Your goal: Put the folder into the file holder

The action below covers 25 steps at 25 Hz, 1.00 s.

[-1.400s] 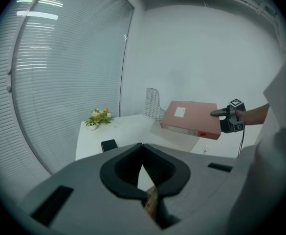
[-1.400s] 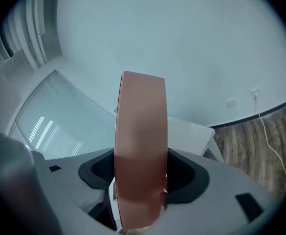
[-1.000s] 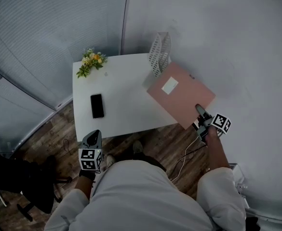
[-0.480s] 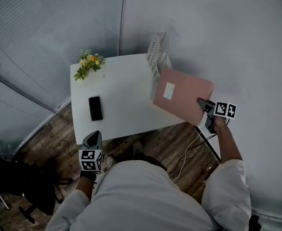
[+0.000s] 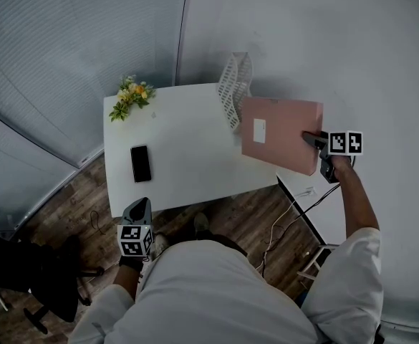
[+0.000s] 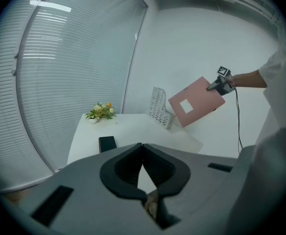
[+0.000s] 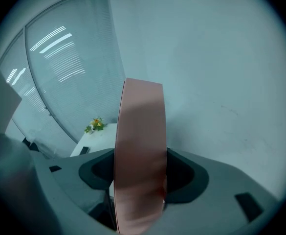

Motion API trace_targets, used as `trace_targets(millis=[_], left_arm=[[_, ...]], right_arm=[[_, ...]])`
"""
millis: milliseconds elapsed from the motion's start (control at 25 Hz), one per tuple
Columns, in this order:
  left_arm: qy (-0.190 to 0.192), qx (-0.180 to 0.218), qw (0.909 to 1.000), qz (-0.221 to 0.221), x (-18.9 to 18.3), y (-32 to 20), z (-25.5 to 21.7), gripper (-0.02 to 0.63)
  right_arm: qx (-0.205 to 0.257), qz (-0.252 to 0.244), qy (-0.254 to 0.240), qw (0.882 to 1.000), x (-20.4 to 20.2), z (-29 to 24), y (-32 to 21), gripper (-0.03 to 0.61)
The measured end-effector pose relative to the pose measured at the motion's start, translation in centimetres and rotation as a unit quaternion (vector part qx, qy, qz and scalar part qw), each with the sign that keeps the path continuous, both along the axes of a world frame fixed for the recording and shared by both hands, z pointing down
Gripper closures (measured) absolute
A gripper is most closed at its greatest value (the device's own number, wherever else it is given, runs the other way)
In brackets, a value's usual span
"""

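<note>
Gripping folder (image 5: 277, 131), right tool (image 5: 311, 138) raised it beside file holder (image 5: 234, 84) (left tool (image 6: 142, 146) closed)

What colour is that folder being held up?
The folder is salmon pink with a small white label; clearest in the head view.

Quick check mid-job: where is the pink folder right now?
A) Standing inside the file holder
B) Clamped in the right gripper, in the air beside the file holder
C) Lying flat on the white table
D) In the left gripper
B: the right gripper is closed on the pink folder, which hangs off the table next to the white file holder, not inside it.
</note>
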<state>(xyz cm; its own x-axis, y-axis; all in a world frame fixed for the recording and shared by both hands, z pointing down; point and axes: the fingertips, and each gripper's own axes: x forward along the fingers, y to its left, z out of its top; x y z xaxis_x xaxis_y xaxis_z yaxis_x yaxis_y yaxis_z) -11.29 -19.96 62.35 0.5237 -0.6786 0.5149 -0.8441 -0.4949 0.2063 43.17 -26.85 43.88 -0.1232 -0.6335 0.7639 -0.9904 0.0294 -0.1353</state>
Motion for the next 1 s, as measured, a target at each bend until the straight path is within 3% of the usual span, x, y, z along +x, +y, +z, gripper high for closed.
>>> trace_targets(millis=[440,1000], left_arm=[[0.009,-0.006,0.9996,-0.026,-1.6,0.3,0.7,0.604],[0.026,-0.021,0.997,-0.07,-3.8,0.6,2.1,0.604]], right_arm=[[-0.016,-0.015,0.058,0.998,-1.4,-5.0,-7.7,0.278],[-0.058,-0.003,0.078,0.995,-3.6,-6.6,-15.3,0.275]])
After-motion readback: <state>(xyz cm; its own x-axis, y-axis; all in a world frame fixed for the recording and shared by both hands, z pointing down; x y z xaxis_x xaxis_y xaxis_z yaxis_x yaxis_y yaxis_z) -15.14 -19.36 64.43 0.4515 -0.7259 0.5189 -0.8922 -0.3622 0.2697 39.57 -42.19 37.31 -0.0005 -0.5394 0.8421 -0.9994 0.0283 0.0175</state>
